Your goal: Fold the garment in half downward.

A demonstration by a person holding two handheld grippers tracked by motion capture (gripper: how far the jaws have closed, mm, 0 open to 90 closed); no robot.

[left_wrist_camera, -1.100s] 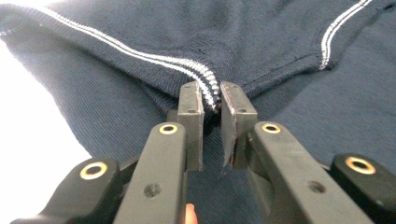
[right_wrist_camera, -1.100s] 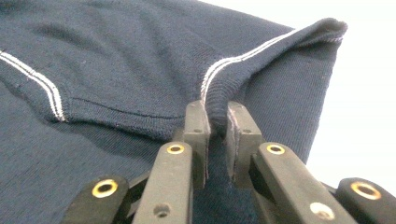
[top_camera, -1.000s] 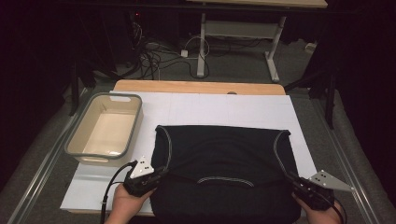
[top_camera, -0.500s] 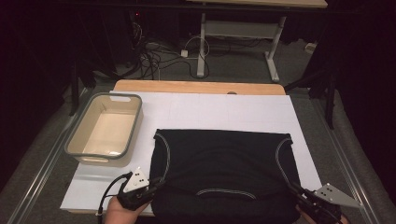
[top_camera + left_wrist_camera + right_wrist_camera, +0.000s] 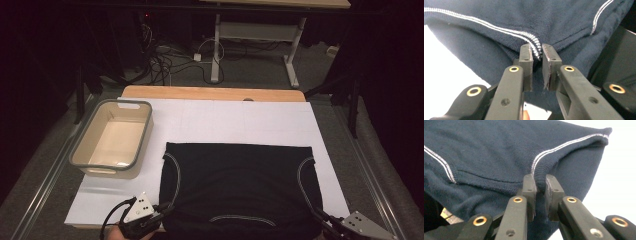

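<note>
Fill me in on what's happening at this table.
A person is handling a dark navy garment with white-stitched trim, spread on a white sheet over the table. The left hand-held gripper is shut on a stitched edge at the garment's near left side, and the right hand-held gripper is shut on a ribbed edge at its near right side. The garment lies mostly flat, its near part toward the table's front edge. A beige basin sits empty to the left, apart from the garment.

Desk (image 5: 215,93): wooden top, covered by a white sheet (image 5: 235,122). On it: one dark garment (image 5: 240,185) with white stitching, spread flat between my left tongs (image 5: 162,215) and right tongs (image 5: 320,217); one empty beige tub (image 5: 112,137), beyond my left tongs.
</note>
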